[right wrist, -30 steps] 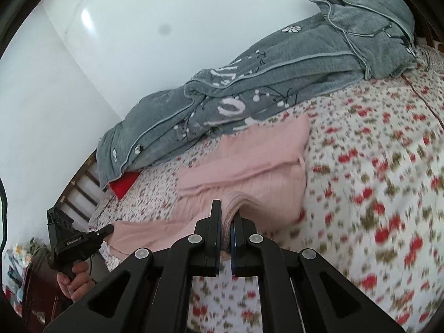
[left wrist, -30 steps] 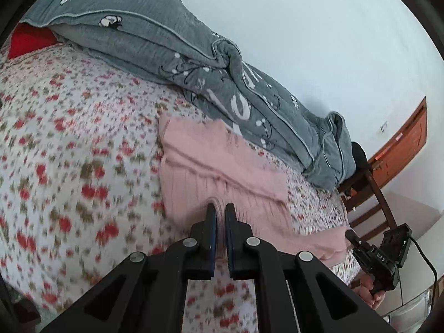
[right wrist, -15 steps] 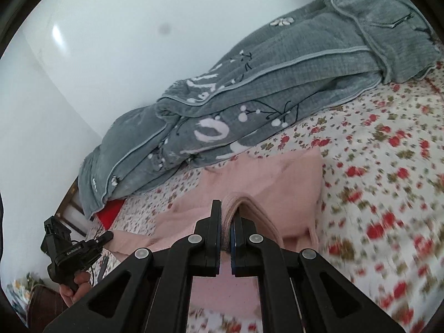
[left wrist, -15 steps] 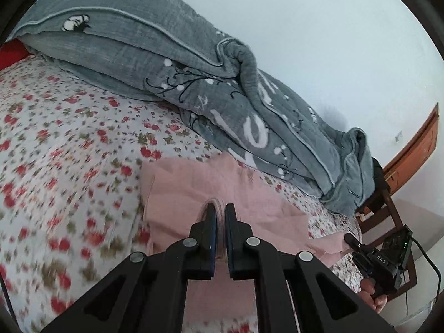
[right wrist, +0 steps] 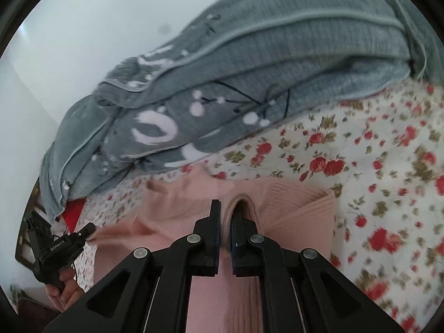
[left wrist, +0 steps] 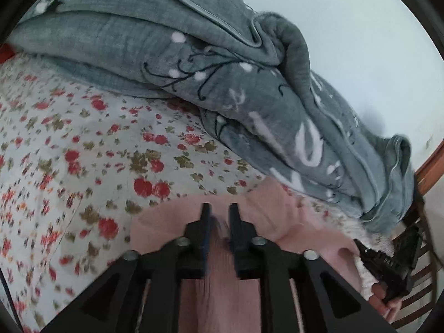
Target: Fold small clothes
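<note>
- Pink ribbed garment [left wrist: 222,277] lies on a floral bedsheet [left wrist: 69,152], partly folded over itself, just in front of a bunched grey blanket [left wrist: 194,55].
- Left gripper [left wrist: 219,211] has just been opening; its jaws stand narrowly apart over the pink cloth, which is blurred between them.
- Right gripper [right wrist: 226,208] is nearly closed, pinching a raised fold of the garment [right wrist: 291,208].
- A hand [right wrist: 65,285] grips the left tool's handle.
</note>
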`<state>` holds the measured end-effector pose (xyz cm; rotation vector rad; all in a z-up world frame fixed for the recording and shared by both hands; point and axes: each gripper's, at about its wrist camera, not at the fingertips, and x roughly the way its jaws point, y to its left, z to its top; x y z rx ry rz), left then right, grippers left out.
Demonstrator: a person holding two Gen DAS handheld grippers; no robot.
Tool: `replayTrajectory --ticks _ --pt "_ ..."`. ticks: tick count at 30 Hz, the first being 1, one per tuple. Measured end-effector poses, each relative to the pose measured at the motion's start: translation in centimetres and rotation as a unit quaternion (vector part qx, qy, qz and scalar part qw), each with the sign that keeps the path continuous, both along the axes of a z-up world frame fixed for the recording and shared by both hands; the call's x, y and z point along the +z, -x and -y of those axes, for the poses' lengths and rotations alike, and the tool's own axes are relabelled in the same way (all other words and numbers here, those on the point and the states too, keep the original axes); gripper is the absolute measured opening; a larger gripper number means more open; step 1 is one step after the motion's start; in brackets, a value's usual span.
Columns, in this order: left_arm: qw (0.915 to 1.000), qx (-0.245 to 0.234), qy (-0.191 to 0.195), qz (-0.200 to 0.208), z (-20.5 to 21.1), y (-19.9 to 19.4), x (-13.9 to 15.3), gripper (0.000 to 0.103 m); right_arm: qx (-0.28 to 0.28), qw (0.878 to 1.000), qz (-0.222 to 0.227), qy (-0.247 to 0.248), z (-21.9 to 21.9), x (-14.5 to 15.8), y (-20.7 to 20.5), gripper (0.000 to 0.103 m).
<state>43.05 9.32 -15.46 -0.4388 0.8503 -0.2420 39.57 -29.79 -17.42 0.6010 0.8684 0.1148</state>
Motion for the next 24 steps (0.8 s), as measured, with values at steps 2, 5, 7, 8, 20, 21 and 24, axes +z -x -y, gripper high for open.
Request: replayTrajectory --ticks 2,5,7,8,20,21,24 --pt "0.9998 -0.003 -0.003 0.017 0.3 -0.1 -0.3 0.036 -0.009 1.0 -0.003 -0.006 0.4 -0.9 -0.4 0.018" --pt "0.999 -0.009 0.007 0.043 0.1 0.1 -0.8 0.051 -0.009 1.0 0.02 -0.018 1.1 -1.2 0.1 0.033" --pt "0.9981 -0.001 0.007 0.061 -0.2 0.6 -1.0 0.054 -0.025 0.998 0.053 -0.007 1.7 -0.5 1.2 0.035" --pt "0.9978 -0.001 0.018 0.064 -0.6 0.8 -1.1 0.054 -0.038 0.997 0.072 0.003 2.0 0.0 1.9 0.039" --pt "0.9993 -0.022 -0.028 0.007 1.4 -0.7 -3.5 0.051 0.006 0.994 0.009 0.109 -1.1 -2.2 -0.2 0.046" --pt "0.9992 -0.023 -0.033 0.008 1.5 -0.7 -3.5 0.05 0.01 0.993 0.009 0.117 -1.4 -2.2 -0.3 0.045" --pt "0.9988 -0.018 -0.046 0.007 1.5 -0.7 -3.6 0.04 0.019 0.992 0.011 0.123 -1.8 -2.4 -0.3 0.025"
